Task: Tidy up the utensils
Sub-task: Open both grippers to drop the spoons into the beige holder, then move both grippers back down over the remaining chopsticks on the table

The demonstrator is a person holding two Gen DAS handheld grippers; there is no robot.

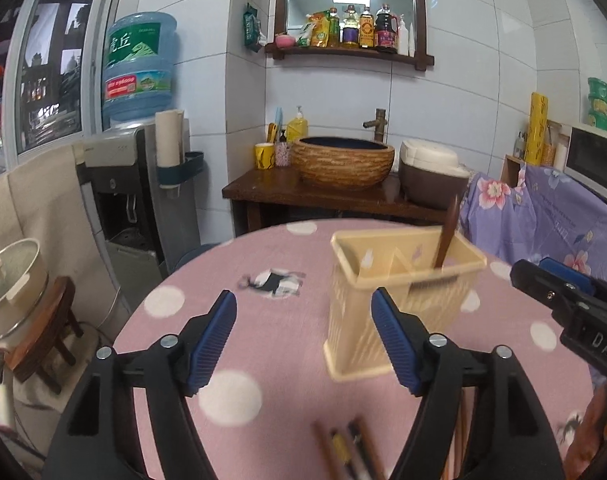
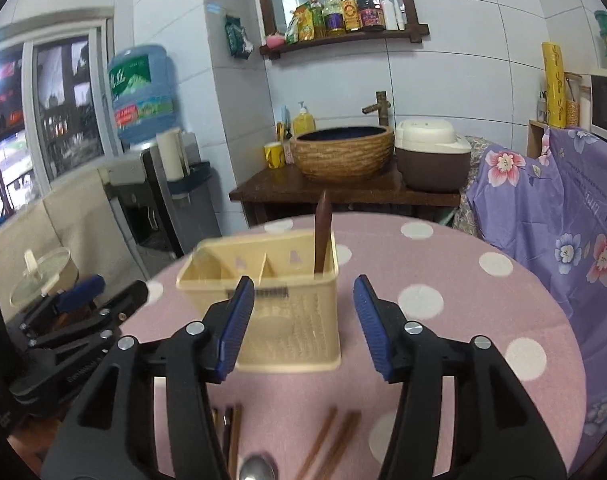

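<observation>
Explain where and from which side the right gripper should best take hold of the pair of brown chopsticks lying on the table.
Probably mid-shaft, from above. The chopsticks lie flat and side by side on the table, running away from the camera, so the open right gripper could descend with a finger on each side and close across both. Their near ends run out of frame.

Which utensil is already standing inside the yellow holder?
Only the dark brown wooden utensil: it stands upright in the right compartment of the holder. The chopsticks and the metal spoon lie flat on the table.
</observation>
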